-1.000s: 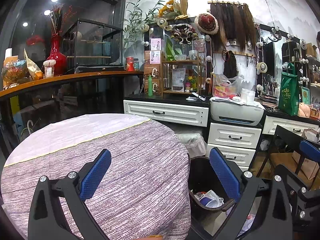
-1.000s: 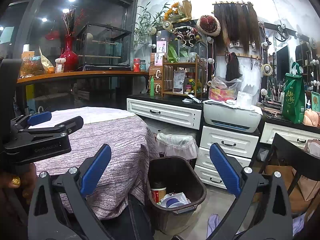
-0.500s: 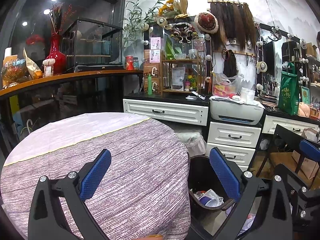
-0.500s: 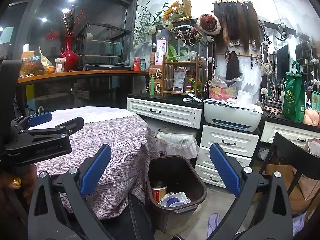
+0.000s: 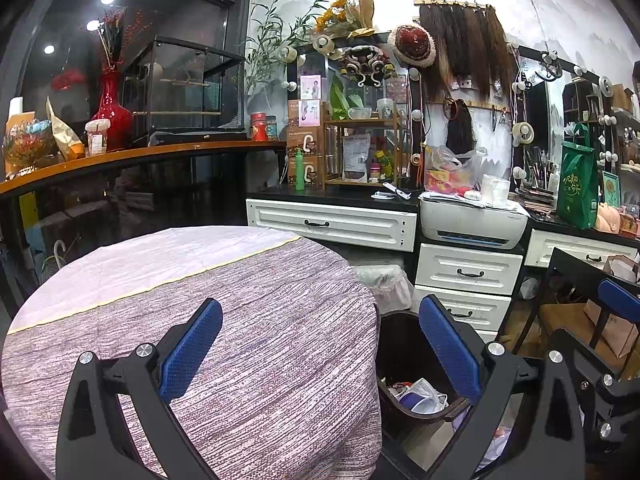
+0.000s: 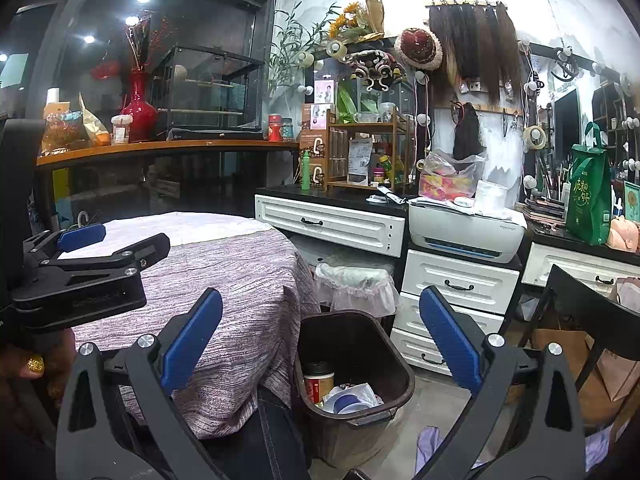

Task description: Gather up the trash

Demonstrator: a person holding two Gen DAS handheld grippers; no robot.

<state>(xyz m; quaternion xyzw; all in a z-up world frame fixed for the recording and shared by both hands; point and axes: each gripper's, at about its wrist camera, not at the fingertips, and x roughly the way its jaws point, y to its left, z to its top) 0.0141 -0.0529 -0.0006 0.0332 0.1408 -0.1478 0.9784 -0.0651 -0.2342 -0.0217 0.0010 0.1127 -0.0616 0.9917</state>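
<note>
A dark brown trash bin (image 6: 394,364) stands on the floor beside the round table and holds a red-and-white cup (image 6: 319,381) and crumpled white and blue wrappers (image 6: 352,398). In the left wrist view the same bin (image 5: 394,344) shows just past the table edge with wrappers (image 5: 422,394) inside. My left gripper (image 5: 320,344) hangs open over the table's right part, nothing between its blue pads. My right gripper (image 6: 320,340) is open above the bin, also empty. The left gripper (image 6: 86,268) appears at the left of the right wrist view.
The round table (image 5: 260,320) wears a purple woven cloth. A second bin with a white liner (image 6: 354,282) stands behind the brown one. White drawers (image 6: 460,284), a printer (image 6: 466,230) and a black chair (image 6: 592,312) lie to the right. A dark trouser leg (image 6: 276,436) shows below.
</note>
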